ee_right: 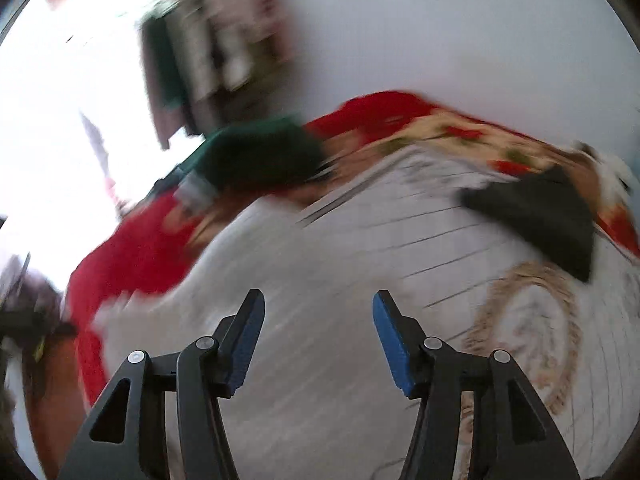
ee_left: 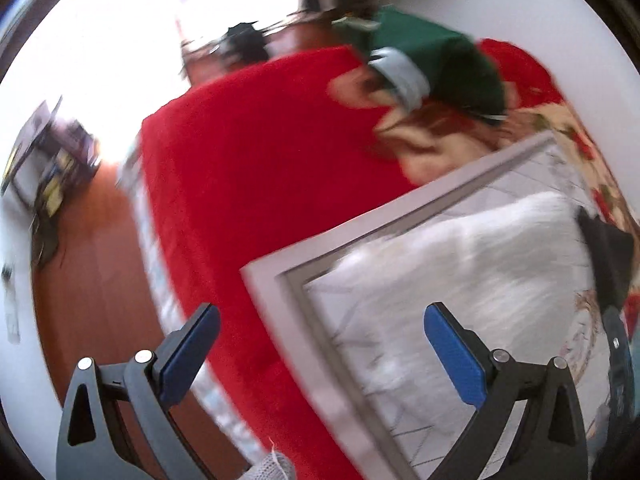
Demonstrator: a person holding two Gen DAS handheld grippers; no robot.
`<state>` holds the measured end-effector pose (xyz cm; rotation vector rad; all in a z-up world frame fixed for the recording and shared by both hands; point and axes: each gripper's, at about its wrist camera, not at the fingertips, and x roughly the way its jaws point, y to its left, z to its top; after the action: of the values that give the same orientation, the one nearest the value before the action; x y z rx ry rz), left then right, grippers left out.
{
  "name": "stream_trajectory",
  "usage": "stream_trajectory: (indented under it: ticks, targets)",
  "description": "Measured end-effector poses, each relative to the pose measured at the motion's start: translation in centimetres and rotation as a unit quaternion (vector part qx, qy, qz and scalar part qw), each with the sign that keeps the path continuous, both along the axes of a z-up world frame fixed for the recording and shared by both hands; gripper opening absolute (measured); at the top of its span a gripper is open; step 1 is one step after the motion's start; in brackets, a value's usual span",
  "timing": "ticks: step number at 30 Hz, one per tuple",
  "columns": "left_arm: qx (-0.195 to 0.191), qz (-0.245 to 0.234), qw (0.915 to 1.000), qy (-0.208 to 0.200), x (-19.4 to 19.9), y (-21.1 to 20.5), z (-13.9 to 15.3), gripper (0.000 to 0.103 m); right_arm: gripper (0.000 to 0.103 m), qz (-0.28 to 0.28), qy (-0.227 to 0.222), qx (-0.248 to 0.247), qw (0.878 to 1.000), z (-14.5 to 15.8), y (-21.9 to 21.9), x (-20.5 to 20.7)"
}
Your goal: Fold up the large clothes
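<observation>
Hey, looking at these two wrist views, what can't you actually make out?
- White garment, left wrist view: motion blur hides its type and fold state.
- Green garment, right wrist view: smeared, shape unclear.
- Dark cloth, right wrist view: too blurred to identify.
- Shelf items, right wrist view: blurred beyond recognition.

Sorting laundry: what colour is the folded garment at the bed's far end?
Dark green garment, clearest in the left wrist view.

Wooden floor [ee_left: 92, 264], white wall [ee_left: 520, 8], bright window glare [ee_left: 100, 60].
</observation>
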<state>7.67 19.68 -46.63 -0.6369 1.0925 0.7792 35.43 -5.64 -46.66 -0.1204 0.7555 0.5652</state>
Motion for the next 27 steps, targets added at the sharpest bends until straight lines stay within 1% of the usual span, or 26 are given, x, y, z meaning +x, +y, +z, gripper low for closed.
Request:
stream_trajectory:
  ticks: [1,2,3,4,5,6,7,8,9,11,12,13,14,15,16,17,18,19,20,21,22,23,24,25,26,27]
  targets:
    - [0.005,-0.013,0.9999,0.002,1.3,-0.4,-0.2,0.103,0.061,-0.017,0.017,-0.005,1.0,-0.2,-0.4,1.1]
    - [0.003,-0.025,0.9997,0.005,2.8,-0.7,-1.0,0.103,0.061,-0.03,0.046,0.002,0.999,-0.7,-1.0,2.3]
    - [-0.002,-0.033,0.9993,0.019,3.7,-0.5,-2.1,0.103,0.061,-0.033,0.073,0.014,0.997,-1.1,-1.2,3.4]
    - [-0.004,-0.038,0.9981,0.048,4.5,-0.7,-4.0,0.103,0.061,-0.046,0.108,0.026,0.993,-2.0,-2.0,4.4]
    - [-0.008,-0.04,0.9965,0.073,5.3,-0.4,-6.0,0.103,0.062,-0.058,0.145,0.042,0.987,-3.1,-2.9,5.2]
    - [-0.021,-0.04,0.9941,0.098,5.6,-0.3,-8.5,0.103,0.067,-0.067,0.177,0.05,0.981,-4.3,-3.7,5.8]
    - [-0.037,-0.038,0.9925,0.11,5.6,-0.2,-10.3,0.103,0.069,-0.075,0.203,0.052,0.975,-5.4,-4.3,6.2]
    - [-0.059,-0.03,0.9915,0.112,5.0,0.1,-11.6,0.103,0.07,-0.071,0.239,0.064,0.966,-6.9,-4.8,6.8]
    - [-0.074,-0.018,0.9916,0.105,4.4,0.3,-12.1,0.103,0.071,-0.07,0.286,0.079,0.952,-8.7,-5.7,7.2]
    - [-0.092,-0.004,0.9925,0.08,3.3,0.7,-11.8,0.103,0.073,-0.074,0.348,0.104,0.929,-11.2,-7.0,7.3]
    - [-0.103,0.004,0.9923,0.068,2.7,0.9,-11.4,0.103,0.076,-0.075,0.375,0.117,0.917,-12.5,-7.7,7.2]
    - [-0.116,0.019,0.9917,0.052,1.7,1.2,-11.0,0.103,0.076,-0.07,0.41,0.13,0.9,-14.2,-8.5,6.9]
    - [-0.132,0.035,0.99,0.034,0.6,1.3,-10.6,0.103,0.077,-0.061,0.43,0.141,0.89,-15.2,-8.8,6.8]
    - [-0.146,0.047,0.9879,0.023,-0.3,1.4,-10.5,0.103,0.08,-0.052,0.453,0.158,0.876,-16.4,-9.2,6.6]
    - [-0.16,0.059,0.9853,0.013,-1.1,1.4,-10.7,0.103,0.082,-0.041,0.48,0.18,0.858,-17.9,-9.5,6.4]
    - [-0.173,0.065,0.9827,0.005,-1.5,1.3,-11.0,0.103,0.084,-0.032,0.499,0.197,0.843,-19.0,-9.6,6.2]
    - [-0.196,0.07,0.9781,-0.004,-1.8,1.3,-11.8,0.103,0.085,-0.023,0.519,0.217,0.827,-20.1,-9.5,6.1]
    - [-0.21,0.072,0.9749,-0.01,-1.9,1.1,-12.2,0.103,0.085,-0.011,0.536,0.237,0.81,-21.1,-9.4,6.1]
    - [-0.224,0.079,0.9711,-0.026,-1.8,1.5,-13.0,0.103,0.086,0.0,0.55,0.249,0.797,-21.8,-9.2,6.2]
    - [-0.222,0.082,0.971,-0.035,-1.2,1.3,-12.5,0.101,0.087,0.011,0.561,0.254,0.788,-22.4,-8.8,6.5]
    - [-0.217,0.079,0.9714,-0.055,-0.5,1.8,-12.4,0.083,0.089,0.025,0.571,0.258,0.779,-22.8,-8.2,6.7]
    - [-0.212,0.073,0.9723,-0.067,0.0,1.9,-12.1,0.055,0.089,0.036,0.576,0.257,0.775,-23.0,-7.7,6.9]
    - [-0.203,0.063,0.9739,-0.08,0.9,2.1,-11.6,0.042,0.089,0.044,0.575,0.254,0.777,-23.0,-7.2,7.1]
    - [-0.192,0.052,0.9764,-0.084,1.7,2.1,-11.1,0.025,0.087,0.057,0.561,0.251,0.787,-22.6,-6.5,7.3]
    - [-0.178,0.042,0.9795,-0.084,2.5,2.1,-10.6,0.018,0.076,0.058,0.548,0.249,0.797,-22.2,-6.3,7.3]
    - [-0.162,0.035,0.9826,-0.084,3.0,2.2,-10.0,0.016,0.061,0.05,0.54,0.256,0.8,-22.0,-6.2,7.4]
